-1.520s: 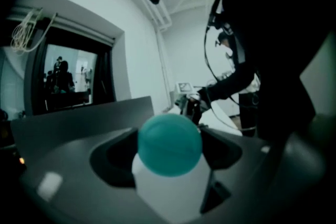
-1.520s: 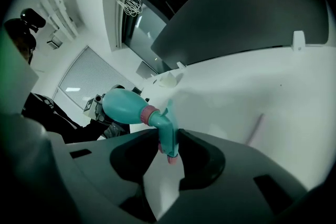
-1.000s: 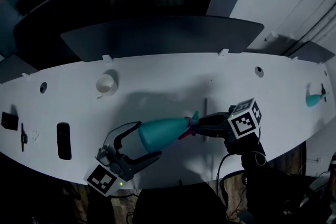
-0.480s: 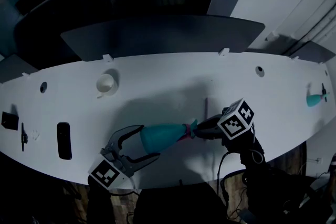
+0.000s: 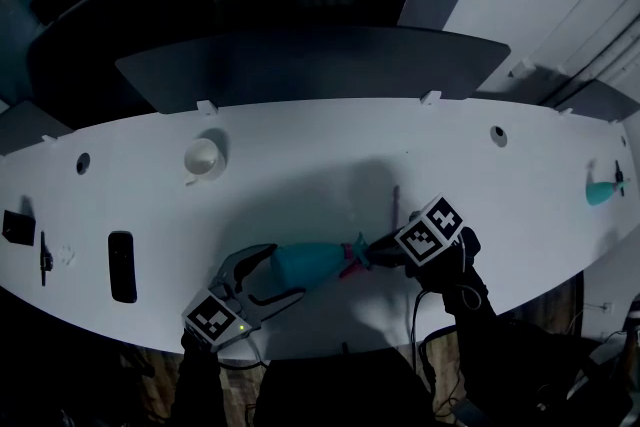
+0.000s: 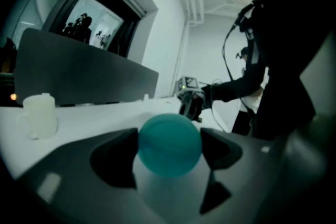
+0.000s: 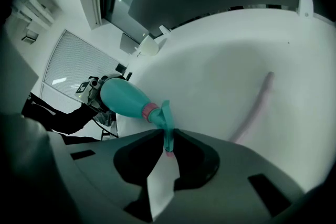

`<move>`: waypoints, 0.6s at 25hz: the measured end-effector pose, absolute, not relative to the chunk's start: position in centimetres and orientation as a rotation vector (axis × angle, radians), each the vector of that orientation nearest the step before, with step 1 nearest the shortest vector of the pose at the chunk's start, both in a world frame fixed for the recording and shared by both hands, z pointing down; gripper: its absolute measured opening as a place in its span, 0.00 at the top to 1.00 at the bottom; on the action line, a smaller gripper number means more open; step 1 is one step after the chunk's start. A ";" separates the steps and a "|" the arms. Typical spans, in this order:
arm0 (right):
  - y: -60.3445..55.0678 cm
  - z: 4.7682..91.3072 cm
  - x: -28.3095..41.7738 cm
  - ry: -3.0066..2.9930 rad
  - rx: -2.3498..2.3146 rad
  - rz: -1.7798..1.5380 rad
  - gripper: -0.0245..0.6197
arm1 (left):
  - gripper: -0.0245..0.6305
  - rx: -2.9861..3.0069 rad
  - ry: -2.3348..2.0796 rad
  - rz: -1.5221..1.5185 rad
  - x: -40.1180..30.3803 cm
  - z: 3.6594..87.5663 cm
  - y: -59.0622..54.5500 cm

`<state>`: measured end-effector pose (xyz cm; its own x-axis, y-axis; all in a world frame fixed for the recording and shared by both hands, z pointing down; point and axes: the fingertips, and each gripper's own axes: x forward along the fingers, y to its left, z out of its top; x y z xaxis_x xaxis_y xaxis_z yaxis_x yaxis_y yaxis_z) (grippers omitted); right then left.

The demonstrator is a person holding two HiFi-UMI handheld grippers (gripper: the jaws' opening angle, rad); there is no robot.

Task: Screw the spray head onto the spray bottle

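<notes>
Head view, left gripper [image 5: 279,273] jaws wide, clamping spray bottle [image 5: 312,261] base between them, right gripper [image 7: 169,140] jaws just closing narrow, pinching spray head [image 7: 166,119].

A long white table top [image 5: 300,140] with a curved near edge is shown. A white handled cup [image 5: 203,158] is set at its far left. A black rectangular slab [image 5: 121,267], a small black square piece [image 5: 17,228] and a thin dark tool [image 5: 44,262] are laid at the near left. A thin pinkish rod [image 5: 396,205] is laid right of centre, and a small teal object [image 5: 600,190] at the right end.
</notes>
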<state>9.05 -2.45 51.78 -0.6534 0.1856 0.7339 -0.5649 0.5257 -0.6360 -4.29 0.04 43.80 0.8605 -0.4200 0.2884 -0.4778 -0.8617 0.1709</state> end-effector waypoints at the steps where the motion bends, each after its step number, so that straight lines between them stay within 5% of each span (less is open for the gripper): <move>1: -2.5 51.9 9.0 -1.967 0.312 1.192 0.86 | 0.39 2.795 -0.683 0.359 -4.5 44.3 0.1; 15: -3.4 49.9 9.5 -2.158 0.493 1.457 0.86 | 0.39 2.689 -0.709 0.325 -4.1 46.9 0.1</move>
<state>9.49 -3.36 49.91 -0.8165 -0.0254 0.5768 -0.5445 0.3661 -0.7546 -4.15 0.13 46.85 0.8492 -0.4334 0.3016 -0.5112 -0.8177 0.2645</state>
